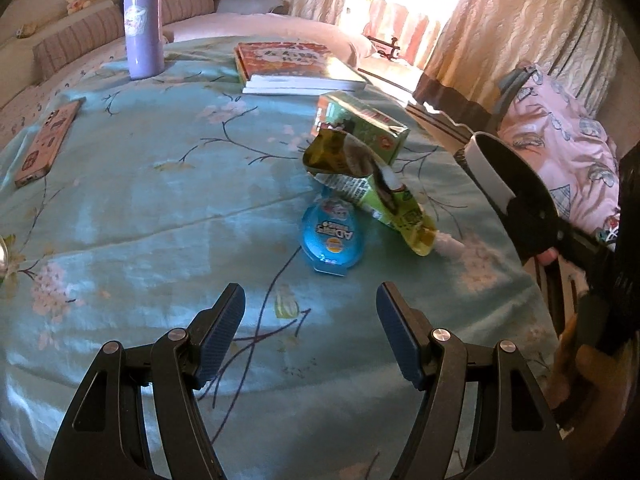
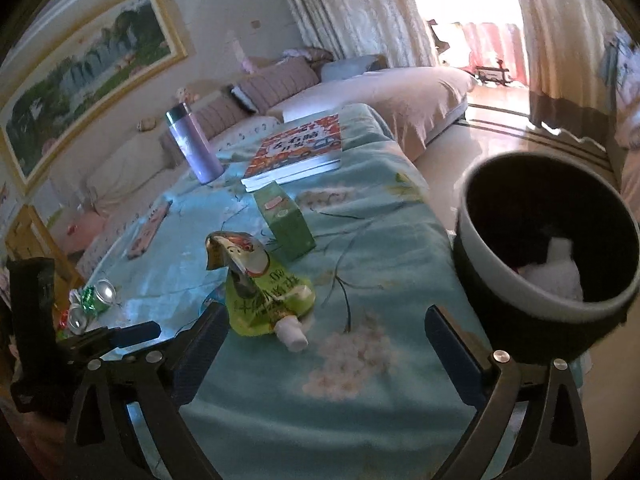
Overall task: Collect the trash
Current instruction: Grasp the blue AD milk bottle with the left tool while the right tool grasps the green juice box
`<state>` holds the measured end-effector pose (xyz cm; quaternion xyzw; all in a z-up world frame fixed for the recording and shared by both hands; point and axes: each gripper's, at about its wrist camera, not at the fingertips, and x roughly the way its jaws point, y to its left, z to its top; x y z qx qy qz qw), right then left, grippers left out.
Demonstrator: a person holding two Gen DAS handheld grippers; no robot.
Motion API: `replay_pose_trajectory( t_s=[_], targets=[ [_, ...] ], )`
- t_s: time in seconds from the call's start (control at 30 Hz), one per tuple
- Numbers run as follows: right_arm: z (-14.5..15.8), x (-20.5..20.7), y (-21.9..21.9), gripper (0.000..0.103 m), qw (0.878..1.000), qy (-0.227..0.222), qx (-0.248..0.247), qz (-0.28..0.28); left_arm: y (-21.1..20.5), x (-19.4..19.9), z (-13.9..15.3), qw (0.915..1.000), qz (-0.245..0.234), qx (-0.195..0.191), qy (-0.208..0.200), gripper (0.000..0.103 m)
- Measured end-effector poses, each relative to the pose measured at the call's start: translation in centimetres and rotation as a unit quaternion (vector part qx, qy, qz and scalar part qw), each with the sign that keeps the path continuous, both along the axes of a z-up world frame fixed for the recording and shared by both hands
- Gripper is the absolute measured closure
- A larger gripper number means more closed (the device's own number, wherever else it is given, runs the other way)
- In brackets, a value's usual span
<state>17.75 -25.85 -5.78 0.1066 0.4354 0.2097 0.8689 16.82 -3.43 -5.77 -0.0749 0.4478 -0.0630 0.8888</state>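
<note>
A crumpled green spout pouch (image 1: 380,192) with a white cap lies on the teal floral tablecloth (image 1: 160,200). A blue oval plastic package (image 1: 332,236) lies beside it, and a green carton (image 1: 360,124) behind. My left gripper (image 1: 310,312) is open and empty, short of the blue package. In the right wrist view the pouch (image 2: 264,292) lies just ahead of my open, empty right gripper (image 2: 324,328). A black and white trash bin (image 2: 544,248) stands off the table's right edge with white paper inside; it also shows in the left wrist view (image 1: 508,184).
A purple flask (image 1: 143,24), a stack of books (image 1: 296,68) and a pink phone (image 1: 48,140) lie farther back. Crushed cans (image 2: 94,300) sit at the table's left. A sofa and curtains stand behind.
</note>
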Motion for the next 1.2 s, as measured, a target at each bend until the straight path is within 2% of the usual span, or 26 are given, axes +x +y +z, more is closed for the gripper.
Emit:
replay_pose_trajectory(
  t_s=[0.1, 0.2, 0.43, 0.5, 0.63, 0.77, 0.83, 0.87, 0.9, 1.03, 1.2],
  targets=[
    [0.2, 0.8, 0.3, 0.004, 1.000, -0.022, 0.002, -0.007, 0.1, 0.5, -0.3, 1.0000, -0.003, 0.001, 0.005, 0.033],
    [-0.3, 2.3, 0.1, 0.004, 0.999, -0.011, 0.048, 0.001, 0.0, 1.0, -0.6, 1.0000, -0.004, 0.002, 0.007, 0.033],
    [-1.1, 5.7, 2.4, 0.008, 0.999, 0.010, 0.030, 0.029, -0.3, 2.7, -0.9, 0.9999, -0.006, 0.001, 0.010, 0.033],
    [-1.6, 6.7, 3.4, 0.017, 0.998, 0.024, 0.032, 0.047, -0.5, 3.2, -1.1, 0.9999, -0.008, 0.004, 0.011, 0.033],
    [-2.6, 8.1, 4.9, 0.026, 0.997, 0.036, 0.012, 0.068, -1.1, 4.1, -1.5, 0.9997, -0.014, 0.021, 0.005, 0.034],
    [-4.0, 9.7, 6.3, 0.039, 0.994, 0.055, 0.001, 0.091, -2.0, 4.9, -1.7, 0.9987, -0.022, 0.045, -0.007, 0.035],
    [-4.5, 10.2, 6.9, 0.053, 0.993, 0.062, -0.006, 0.097, -2.3, 5.2, -1.8, 0.9979, -0.025, 0.058, -0.013, 0.044],
    [-4.8, 10.4, 7.1, 0.064, 0.993, 0.066, -0.007, 0.100, -2.4, 5.3, -1.8, 0.9975, -0.027, 0.063, -0.016, 0.054],
    [-5.1, 10.5, 7.3, 0.065, 0.992, 0.069, -0.005, 0.101, -2.4, 5.4, -1.7, 0.9973, -0.028, 0.065, -0.018, 0.058],
    [-5.1, 10.2, 6.8, 0.067, 0.994, 0.063, 0.007, 0.095, -1.6, 5.3, -1.6, 0.9984, -0.030, 0.044, -0.019, 0.058],
    [-3.8, 9.2, 4.3, 0.069, 0.996, 0.051, 0.026, 0.063, -0.1, 4.4, -1.0, 0.9990, -0.010, 0.036, -0.024, 0.058]
  ],
)
